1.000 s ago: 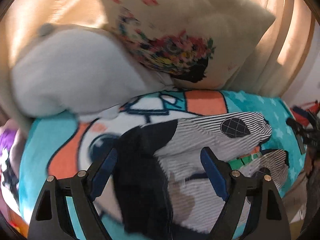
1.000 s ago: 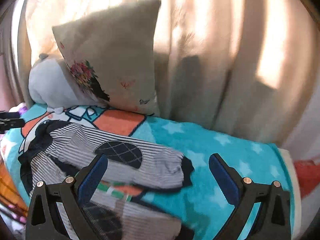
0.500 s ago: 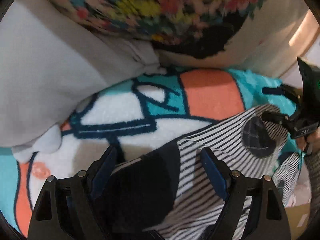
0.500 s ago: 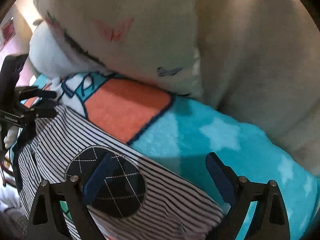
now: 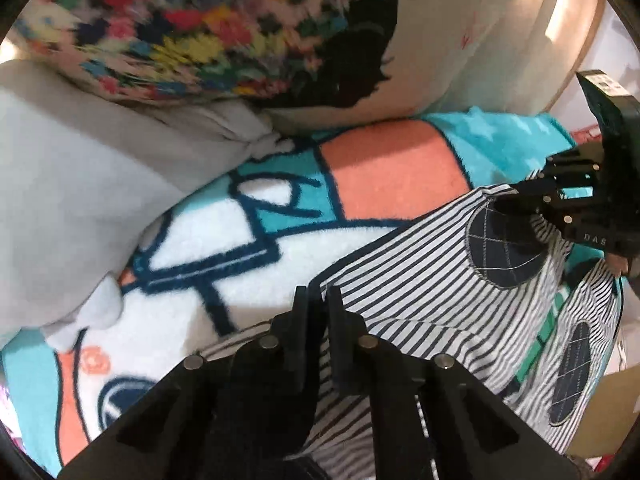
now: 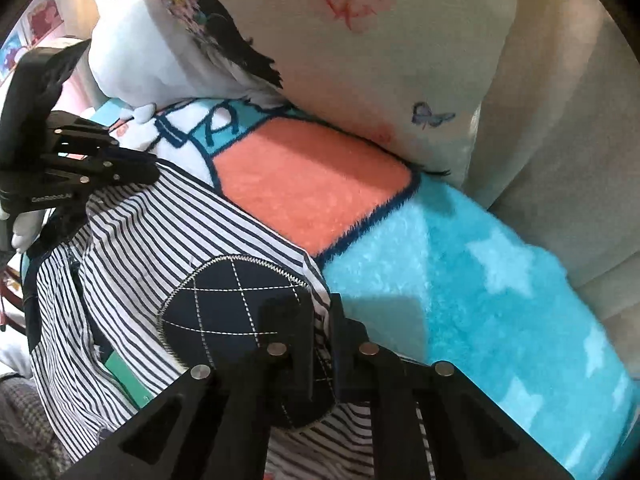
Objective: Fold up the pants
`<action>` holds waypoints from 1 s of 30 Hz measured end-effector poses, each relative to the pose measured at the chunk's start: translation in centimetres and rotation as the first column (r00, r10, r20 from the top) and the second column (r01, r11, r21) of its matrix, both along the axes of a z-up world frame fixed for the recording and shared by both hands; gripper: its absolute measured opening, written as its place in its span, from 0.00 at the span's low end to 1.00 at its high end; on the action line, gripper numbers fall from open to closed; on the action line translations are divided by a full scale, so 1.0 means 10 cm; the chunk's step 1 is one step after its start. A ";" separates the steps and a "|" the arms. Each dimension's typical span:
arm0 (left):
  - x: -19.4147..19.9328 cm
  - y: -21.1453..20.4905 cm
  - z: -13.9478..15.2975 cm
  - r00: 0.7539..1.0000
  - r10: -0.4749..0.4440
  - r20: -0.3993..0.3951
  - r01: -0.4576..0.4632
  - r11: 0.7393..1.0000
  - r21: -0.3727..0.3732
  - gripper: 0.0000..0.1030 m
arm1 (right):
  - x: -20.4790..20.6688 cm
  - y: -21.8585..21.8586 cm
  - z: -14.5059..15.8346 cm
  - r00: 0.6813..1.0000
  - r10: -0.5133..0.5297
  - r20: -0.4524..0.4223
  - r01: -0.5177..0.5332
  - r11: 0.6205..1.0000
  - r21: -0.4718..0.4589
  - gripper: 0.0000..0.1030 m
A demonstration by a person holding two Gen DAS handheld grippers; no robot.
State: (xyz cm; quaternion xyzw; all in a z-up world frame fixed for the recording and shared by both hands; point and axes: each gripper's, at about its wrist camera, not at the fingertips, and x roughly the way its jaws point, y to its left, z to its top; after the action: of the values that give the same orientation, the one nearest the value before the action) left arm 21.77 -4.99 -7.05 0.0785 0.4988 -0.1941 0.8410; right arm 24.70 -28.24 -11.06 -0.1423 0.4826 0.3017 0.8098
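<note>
Left wrist view: both grippers clamped onto the striped pants [image 5: 420, 308], fold barely started

Left gripper [image 5: 318, 300] pinching the far edge near the dark waist end, right gripper [image 6: 322, 312] pinching the same edge by the quilted knee patch [image 6: 232, 300]; jaws just snapped closed on fabric. Pants spread flat on the cartoon fleece blanket [image 6: 460, 264], no fold made yet. Near leg, cuffs and waistband mostly cut off behind the gripper bodies; floral cushion [image 5: 224, 28] blurry.

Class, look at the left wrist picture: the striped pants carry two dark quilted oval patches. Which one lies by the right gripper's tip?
The upper oval patch, on the far pant leg. The right gripper pinches the edge just above it; the lower patch lies apart, nearer the picture's bottom.
</note>
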 end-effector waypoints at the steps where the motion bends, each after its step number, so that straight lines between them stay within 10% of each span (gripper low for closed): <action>1: -0.06 0.02 0.05 1.000 0.007 0.014 -0.007 1.000 -0.005 0.08 | -0.07 -0.01 0.07 1.000 -0.008 0.018 0.008 1.000 0.007 0.06; 11: -1.31 0.44 0.70 0.956 0.134 0.262 -0.124 0.991 -0.055 0.05 | -1.10 -0.25 0.79 0.978 -0.086 0.190 0.073 0.994 0.076 0.06; 20: -1.89 0.67 0.38 0.957 0.198 0.213 -0.163 0.972 -0.172 0.06 | -2.34 -0.27 0.46 0.966 -0.182 0.183 0.158 0.978 0.138 0.06; 22: -1.81 0.69 0.43 0.958 0.203 0.201 -0.159 0.963 -0.217 0.18 | -2.45 -0.23 0.39 0.967 -0.188 0.172 0.165 0.976 0.143 0.06; 24: -1.81 0.68 0.52 0.953 0.210 0.218 -0.154 0.956 -0.249 0.51 | -2.46 -0.17 0.33 0.967 -0.188 0.174 0.165 0.977 0.138 0.06; 30: -1.96 0.69 0.57 0.934 0.234 0.271 -0.166 0.954 -0.250 0.75 | -2.47 -0.08 0.32 0.963 -0.181 0.199 0.159 0.980 0.121 0.07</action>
State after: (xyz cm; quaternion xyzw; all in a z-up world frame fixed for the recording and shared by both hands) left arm 2.18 1.92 -1.32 -0.0395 0.3470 -0.1477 0.9253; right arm 0.01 -29.09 -7.87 -0.0890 0.3892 0.2391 0.8851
